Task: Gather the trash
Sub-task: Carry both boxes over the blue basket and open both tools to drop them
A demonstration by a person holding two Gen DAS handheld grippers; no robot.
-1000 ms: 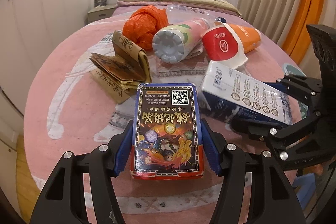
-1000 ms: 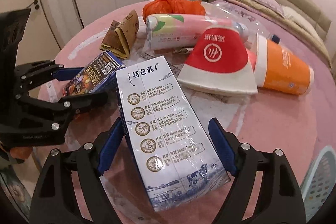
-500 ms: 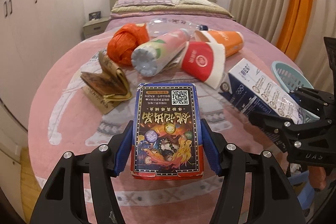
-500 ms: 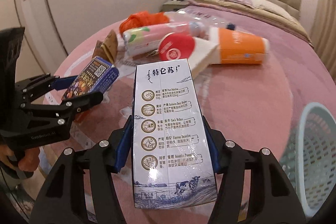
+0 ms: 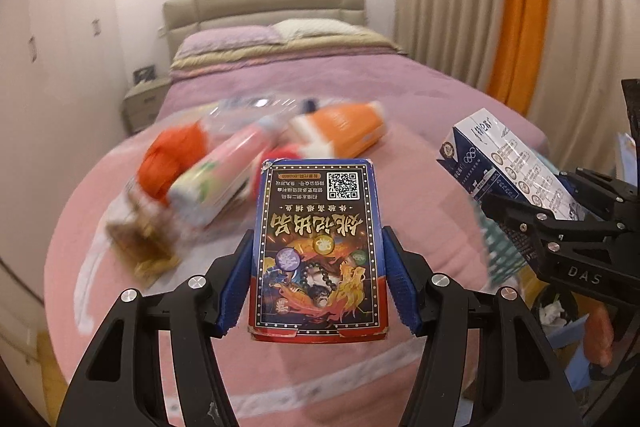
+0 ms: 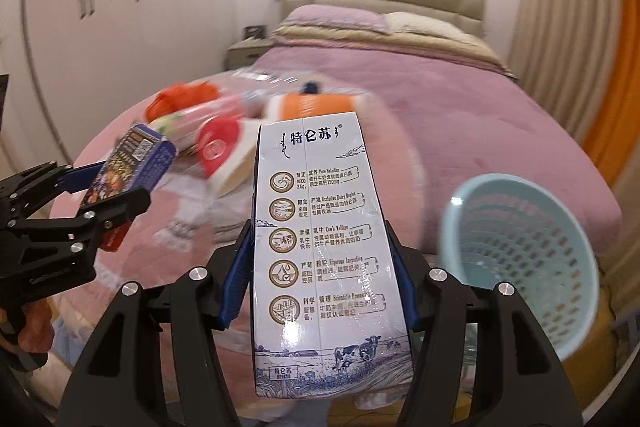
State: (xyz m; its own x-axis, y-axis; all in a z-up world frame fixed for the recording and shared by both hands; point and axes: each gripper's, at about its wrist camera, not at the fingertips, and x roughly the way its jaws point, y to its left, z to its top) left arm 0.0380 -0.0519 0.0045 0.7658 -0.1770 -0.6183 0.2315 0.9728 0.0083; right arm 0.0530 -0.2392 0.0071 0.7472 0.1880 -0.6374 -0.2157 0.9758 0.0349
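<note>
My left gripper [image 5: 318, 283] is shut on a dark card box [image 5: 318, 247] with a QR code and holds it above the pink round table [image 5: 132, 291]. My right gripper [image 6: 320, 275] is shut on a white milk carton [image 6: 320, 247], raised above the table's right side. The carton [image 5: 508, 163] and right gripper also show at the right of the left wrist view. A pale blue mesh basket [image 6: 524, 259] stands low to the right of the carton. On the table lie an orange bag [image 5: 168, 159], a pink bottle [image 5: 216, 187], an orange cup [image 5: 340, 131] and a red-and-white cup [image 6: 220, 151].
Folded brown paper [image 5: 144, 247] lies at the table's left. A bed [image 6: 400, 95] with purple cover stands behind the table. White wardrobes [image 6: 112, 7] are at the left, curtains [image 5: 480, 7] at the right. A nightstand [image 5: 144, 99] is beside the bed.
Both grippers have risen with their boxes, away from the trash pile. The right gripper has swung right, bringing the blue basket closer. Both grips are unchanged.
</note>
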